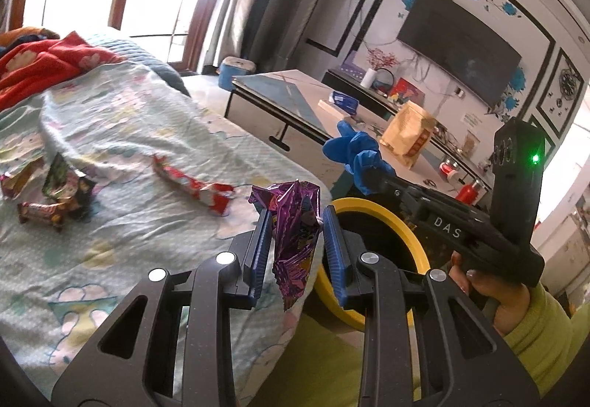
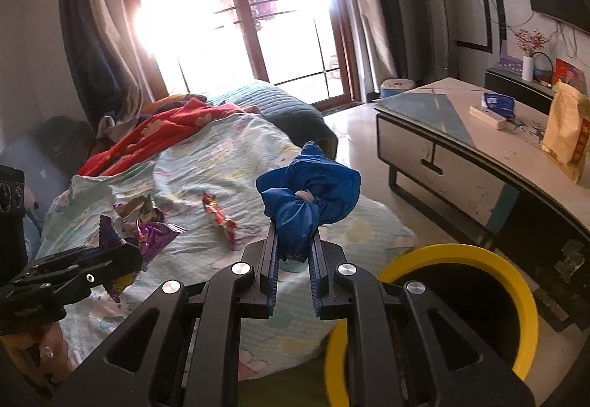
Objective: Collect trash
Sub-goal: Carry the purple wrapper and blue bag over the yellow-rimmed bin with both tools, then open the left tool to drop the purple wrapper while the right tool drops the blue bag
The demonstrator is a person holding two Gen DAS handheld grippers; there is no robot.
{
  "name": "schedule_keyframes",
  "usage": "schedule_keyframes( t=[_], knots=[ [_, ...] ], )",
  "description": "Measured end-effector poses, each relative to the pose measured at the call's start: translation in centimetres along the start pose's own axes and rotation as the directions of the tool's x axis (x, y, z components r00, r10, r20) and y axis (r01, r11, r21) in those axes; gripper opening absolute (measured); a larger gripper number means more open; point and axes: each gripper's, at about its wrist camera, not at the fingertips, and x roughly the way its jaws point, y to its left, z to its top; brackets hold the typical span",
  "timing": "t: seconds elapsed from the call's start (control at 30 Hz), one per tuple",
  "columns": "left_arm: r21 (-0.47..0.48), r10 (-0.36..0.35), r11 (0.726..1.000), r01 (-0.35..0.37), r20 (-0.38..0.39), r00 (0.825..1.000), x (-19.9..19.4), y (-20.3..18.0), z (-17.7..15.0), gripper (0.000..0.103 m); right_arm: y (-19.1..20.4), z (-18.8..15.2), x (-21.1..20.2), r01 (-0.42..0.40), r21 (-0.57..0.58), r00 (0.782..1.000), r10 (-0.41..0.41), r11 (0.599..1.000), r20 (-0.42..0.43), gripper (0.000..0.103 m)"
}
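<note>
Left wrist view: the left hand-held gripper point(image 1: 295, 222) is clamped on a purple wrapper point(image 1: 295, 222), the right hand-held gripper point(image 2: 293, 241) on a blue bag point(image 2: 309, 193); carry both squarely above the yellow-rimmed bin point(image 2: 509, 266) before releasing.

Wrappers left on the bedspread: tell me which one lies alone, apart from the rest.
The long red-and-white wrapper lies alone mid-bedspread; the other wrappers huddle together farther left in the left wrist view.

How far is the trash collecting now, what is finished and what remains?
Nothing can be seen inside the yellow-rimmed bin. In hand: the left gripper holds a purple wrapper, and the right gripper is shut on a crumpled blue bag. Left: a red wrapper and several more wrappers lie on the bedspread.
</note>
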Motion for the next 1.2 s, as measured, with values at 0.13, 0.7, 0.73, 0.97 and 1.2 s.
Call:
schedule_keyframes(
  t=[0.13,0.7,0.73,0.97,1.2],
  knots=[
    [0.027,-0.018,0.999,0.018,-0.015,1.0,1.0,-1.1,0.1,0.022,-1.3,-0.4,-0.6,0.024,0.01,1.0,-0.024,1.0,-0.003,0.014],
    [0.11,-0.07,0.991,0.081,-0.104,0.992,5.4,-5.2,-1.2,0.022,-7.7,-3.4,-2.1,0.144,0.084,0.989,-0.14,0.986,-0.057,0.014],
    [0.116,-0.072,0.99,0.085,-0.111,0.991,5.7,-5.5,-1.4,0.022,-8.0,-3.6,-2.2,0.148,0.088,0.988,-0.143,0.985,-0.06,0.014],
    [0.133,-0.096,0.984,0.119,-0.169,0.981,7.8,-6.6,-2.4,0.022,-9.6,-4.2,-2.3,0.165,0.119,0.985,-0.157,0.979,-0.076,0.014],
    [0.162,-0.107,0.976,0.146,-0.23,0.967,10.0,-8.0,-3.7,0.022,-11.1,-5.0,-2.2,0.167,0.163,0.982,-0.149,0.972,-0.117,0.015]
  ],
)
